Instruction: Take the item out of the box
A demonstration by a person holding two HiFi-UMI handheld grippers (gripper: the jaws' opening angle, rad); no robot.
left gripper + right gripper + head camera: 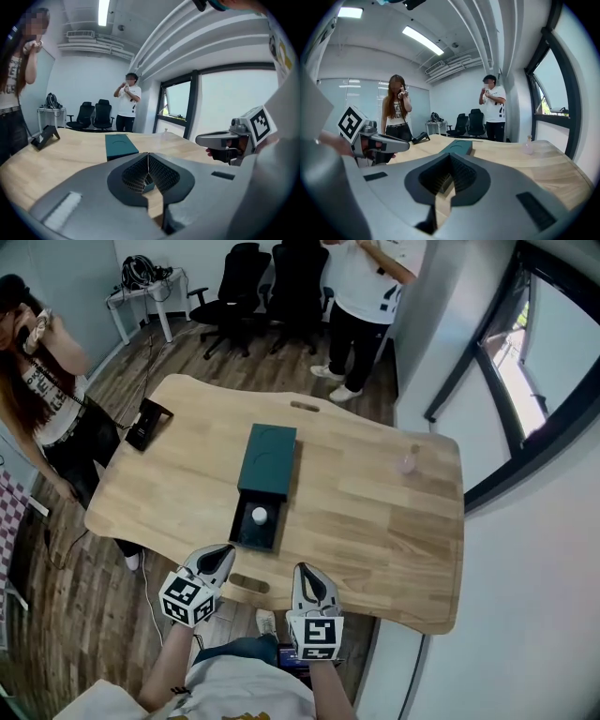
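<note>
While left gripper (222, 554) and right gripper (306, 572) hang at the near edge of the pale wooden bench (375, 512), both with jaws closed together, the small white round item (260, 515) sits in the slid-out tray (242, 532) of the dark green box (267, 457), mid-bench.

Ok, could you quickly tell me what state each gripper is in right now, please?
Left gripper: closed, holding nothing.
Right gripper: closed, holding nothing.

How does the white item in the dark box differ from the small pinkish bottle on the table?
The white item sits inside the open box, near the person; the pinkish bottle stands on the bare table toward its right edge. The white item looks opaque and round; the pinkish bottle looks pale and translucent. Both are small and untouched.
</note>
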